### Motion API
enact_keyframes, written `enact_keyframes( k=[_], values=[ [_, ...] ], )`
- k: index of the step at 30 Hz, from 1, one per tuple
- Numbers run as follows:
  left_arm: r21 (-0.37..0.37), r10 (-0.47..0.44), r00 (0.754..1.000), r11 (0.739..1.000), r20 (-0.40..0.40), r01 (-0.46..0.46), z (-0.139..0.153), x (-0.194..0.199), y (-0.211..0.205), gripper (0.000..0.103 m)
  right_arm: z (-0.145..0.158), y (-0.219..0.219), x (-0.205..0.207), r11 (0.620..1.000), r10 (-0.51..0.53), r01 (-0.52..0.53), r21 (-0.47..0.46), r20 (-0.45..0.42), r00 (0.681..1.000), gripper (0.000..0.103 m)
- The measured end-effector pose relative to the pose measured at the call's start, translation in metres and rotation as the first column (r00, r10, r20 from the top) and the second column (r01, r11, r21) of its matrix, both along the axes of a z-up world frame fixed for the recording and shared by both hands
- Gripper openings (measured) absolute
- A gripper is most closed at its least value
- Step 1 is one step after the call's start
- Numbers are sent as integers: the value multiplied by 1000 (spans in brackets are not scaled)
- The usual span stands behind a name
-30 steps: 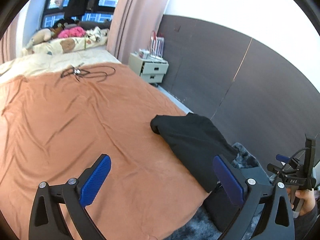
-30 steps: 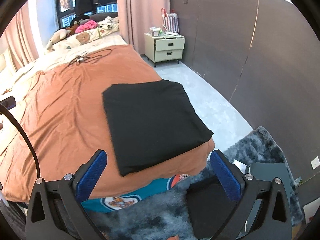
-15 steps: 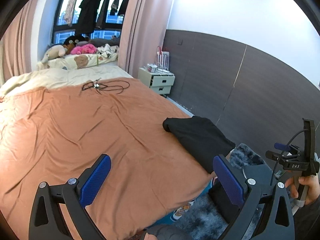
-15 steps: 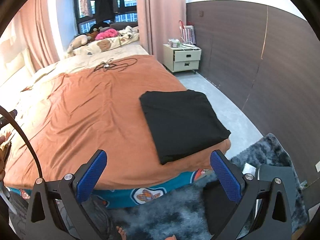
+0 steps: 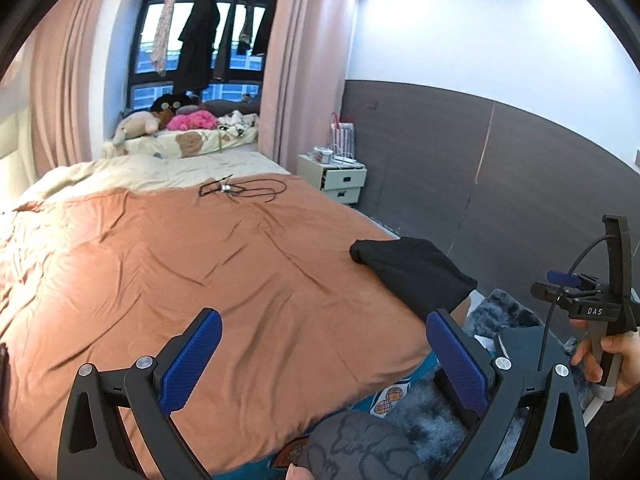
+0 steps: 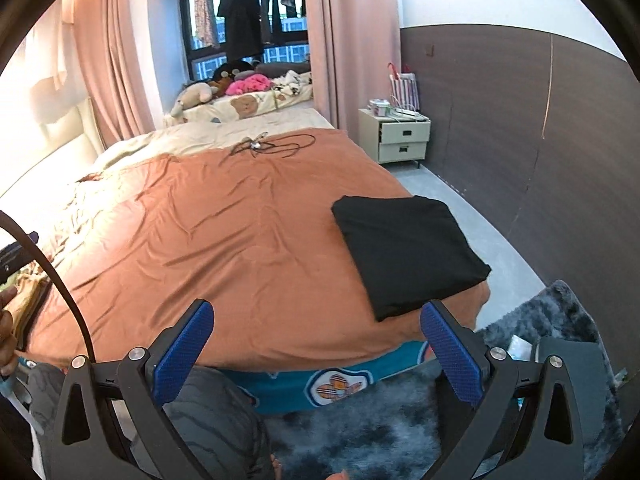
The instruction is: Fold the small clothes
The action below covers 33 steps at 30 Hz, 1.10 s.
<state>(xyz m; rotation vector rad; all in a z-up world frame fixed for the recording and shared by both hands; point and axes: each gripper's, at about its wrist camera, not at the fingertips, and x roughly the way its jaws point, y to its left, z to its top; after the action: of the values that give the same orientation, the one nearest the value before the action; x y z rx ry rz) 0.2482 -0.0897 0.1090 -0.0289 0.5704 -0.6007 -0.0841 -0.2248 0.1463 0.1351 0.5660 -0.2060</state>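
A black garment [image 6: 404,250], folded into a flat rectangle, lies at the near right corner of the bed; it also shows in the left wrist view [image 5: 412,268]. My left gripper [image 5: 320,360] is open and empty, held back above the bed's foot edge. My right gripper [image 6: 316,350] is open and empty, back from the bed's foot with the garment ahead and to the right. The right gripper's body also shows at the right of the left wrist view [image 5: 588,304], held in a hand.
The bed has an orange sheet [image 6: 224,240] with a black cable tangle [image 6: 268,146] at its far end. A nightstand [image 6: 394,140] stands by the dark wall. A grey shaggy rug [image 6: 552,320] lies on the floor. Soft toys [image 6: 224,88] lie by the window.
Both grippers have pulled back and up away from the bed. The folded garment now looks smaller and farther off. Both grippers stay open.
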Motion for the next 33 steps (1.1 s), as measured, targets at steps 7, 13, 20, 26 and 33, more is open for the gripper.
enact_keyframes(
  k=[7, 13, 20, 26, 33],
  values=[
    [-15, 76, 997, 997, 23, -76, 0, -26, 44, 103, -13, 20, -10, 999, 42, -42, 12, 55, 998, 103],
    [-18, 136, 989, 991, 52, -135, -2, -43, 80, 103, -25, 36, -12, 997, 77, -79, 17, 82, 994, 103],
    [-18, 206, 976, 979, 75, -205, -12, -60, 115, 103, -42, 51, -13, 995, 78, -83, 48, 109, 991, 103],
    [-10, 267, 959, 964, 92, -267, -25, -72, 141, 103, -60, 70, -10, 993, 90, -98, 59, 122, 988, 103],
    [-4, 309, 946, 951, 96, -310, -40, -78, 163, 103, -76, 92, -1, 991, 117, -123, 44, 118, 986, 103]
  ],
)
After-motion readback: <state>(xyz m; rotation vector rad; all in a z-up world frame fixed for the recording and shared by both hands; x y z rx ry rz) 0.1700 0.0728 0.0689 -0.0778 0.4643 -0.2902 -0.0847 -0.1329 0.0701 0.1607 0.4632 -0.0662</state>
